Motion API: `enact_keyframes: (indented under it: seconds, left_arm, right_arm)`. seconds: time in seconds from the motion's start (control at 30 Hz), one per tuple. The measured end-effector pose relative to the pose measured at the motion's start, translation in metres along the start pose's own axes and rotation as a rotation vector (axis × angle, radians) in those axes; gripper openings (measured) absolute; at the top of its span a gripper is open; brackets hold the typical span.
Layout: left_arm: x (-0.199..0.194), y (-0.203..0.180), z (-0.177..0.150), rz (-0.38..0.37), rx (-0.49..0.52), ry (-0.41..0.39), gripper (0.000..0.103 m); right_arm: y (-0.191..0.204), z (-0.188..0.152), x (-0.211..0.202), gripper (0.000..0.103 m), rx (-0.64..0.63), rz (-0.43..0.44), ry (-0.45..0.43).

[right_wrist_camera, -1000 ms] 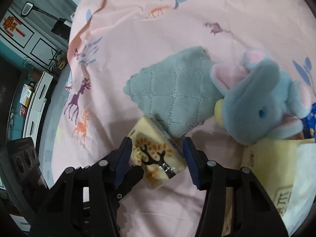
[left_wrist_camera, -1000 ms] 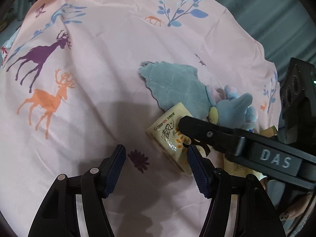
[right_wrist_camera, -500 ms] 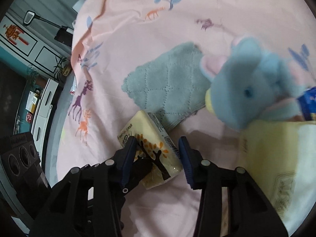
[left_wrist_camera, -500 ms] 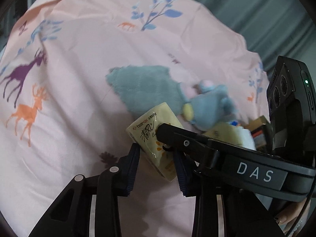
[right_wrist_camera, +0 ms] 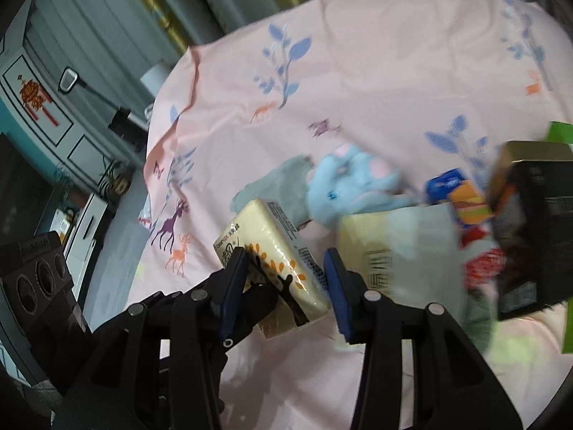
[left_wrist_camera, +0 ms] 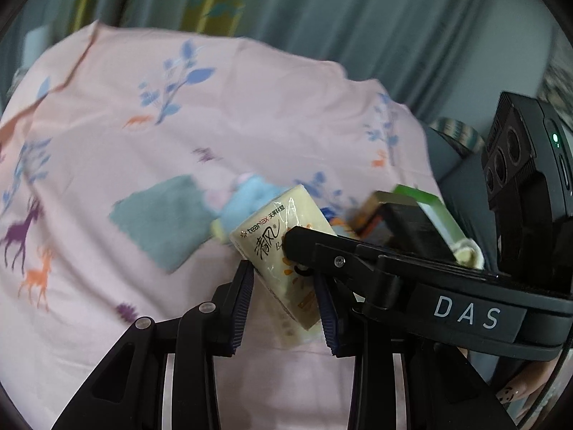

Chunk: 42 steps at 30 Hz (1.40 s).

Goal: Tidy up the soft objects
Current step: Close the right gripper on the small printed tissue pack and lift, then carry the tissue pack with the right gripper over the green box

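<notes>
Lifted off the sheet (left_wrist_camera: 250, 118) now, tissue pack (left_wrist_camera: 283, 251) pinched between both half-closed claws, left claw (left_wrist_camera: 284, 302) and right claw (right_wrist_camera: 286, 286).

Tissue pack (left_wrist_camera: 277, 247) wrapper reads "tearlax" with Chinese characters beside and below it, at its 11 o'clock end. "DAS" in white letters on the right tongs (left_wrist_camera: 465, 313) body, at 4 o'clock of the pack.

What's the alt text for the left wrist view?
The left claw is shut on a yellow tissue pack, which the right claw's finger also presses from the right. Behind it, on a pink deer-print sheet, lie a teal cloth, a blue plush toy and blurred boxes.
</notes>
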<state>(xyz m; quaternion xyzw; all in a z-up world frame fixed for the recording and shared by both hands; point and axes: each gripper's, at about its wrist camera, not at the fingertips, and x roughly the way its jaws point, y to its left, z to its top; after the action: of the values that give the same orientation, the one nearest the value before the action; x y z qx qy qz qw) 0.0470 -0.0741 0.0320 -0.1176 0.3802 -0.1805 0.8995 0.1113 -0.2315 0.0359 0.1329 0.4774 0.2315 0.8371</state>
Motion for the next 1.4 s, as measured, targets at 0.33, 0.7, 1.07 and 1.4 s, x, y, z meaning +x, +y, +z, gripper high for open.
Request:
enact_keyframes:
  seconds: [0.33,0.7,1.07,1.4]
  left_arm:
    - [0.018,-0.088,0.019,-0.101,0.178,0.011,0.035]
    - [0.045,-0.162,0.036,-0.179,0.306,0.024,0.035]
    - [0.065,-0.22,0.034,-0.251,0.393,0.032,0.035]
    - [0.086,-0.268,0.026,-0.298,0.45,0.054,0.035]
  right_arm:
    - [-0.054,-0.004,-0.073,0.043,0.094,-0.079,-0.147]
    - [-0.111,-0.003,-0.127,0.043,0.214,-0.138,-0.262]
    - [-0.154,-0.012,-0.17,0.044,0.291,-0.209,-0.342]
    - [-0.189,-0.025,-0.201,0.044,0.359,-0.268,-0.388]
